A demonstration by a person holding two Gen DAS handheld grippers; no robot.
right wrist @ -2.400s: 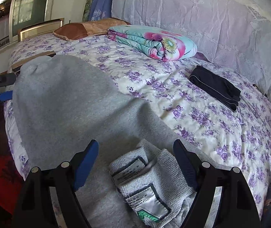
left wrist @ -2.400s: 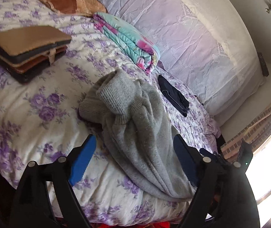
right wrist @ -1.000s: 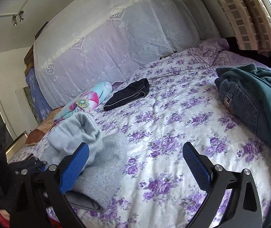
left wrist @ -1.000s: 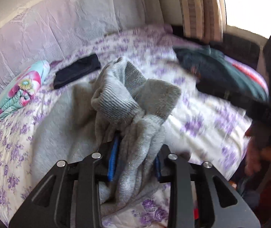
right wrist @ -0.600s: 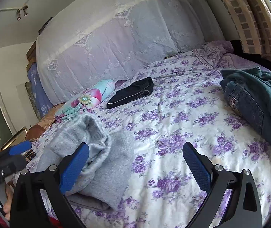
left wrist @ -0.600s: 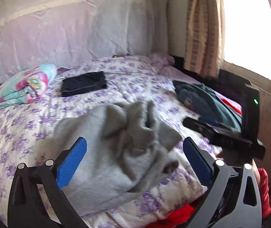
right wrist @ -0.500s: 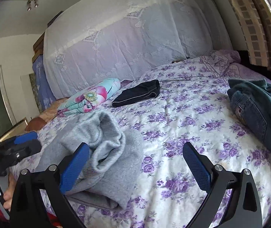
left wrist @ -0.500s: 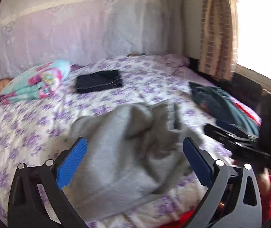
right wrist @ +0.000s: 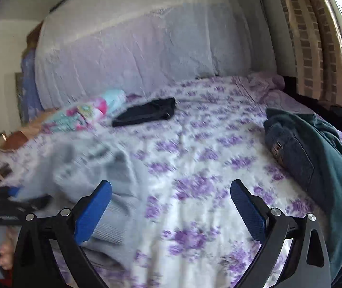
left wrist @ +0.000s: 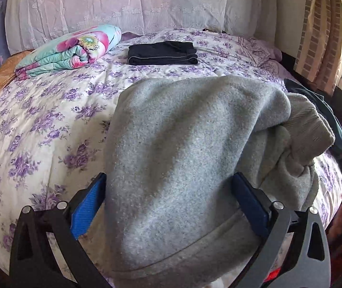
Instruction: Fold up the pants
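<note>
Grey fleece pants lie bunched on the floral bed cover, one ribbed cuff turned over at the right. My left gripper is open, its blue pads either side of the grey cloth near the bed's front edge. In the right wrist view, which is blurred, the grey pants lie at the left. My right gripper is open and empty over bare bed cover, to the right of the pants.
Folded black pants and a folded floral blanket lie at the back by the headboard. A pile of teal and denim clothes sits at the right bed edge. Curtain and window at the right.
My left gripper has let go of the grey pants, opened and moved down so its pads straddle the cloth. My right gripper has stayed open and swung slightly right.
</note>
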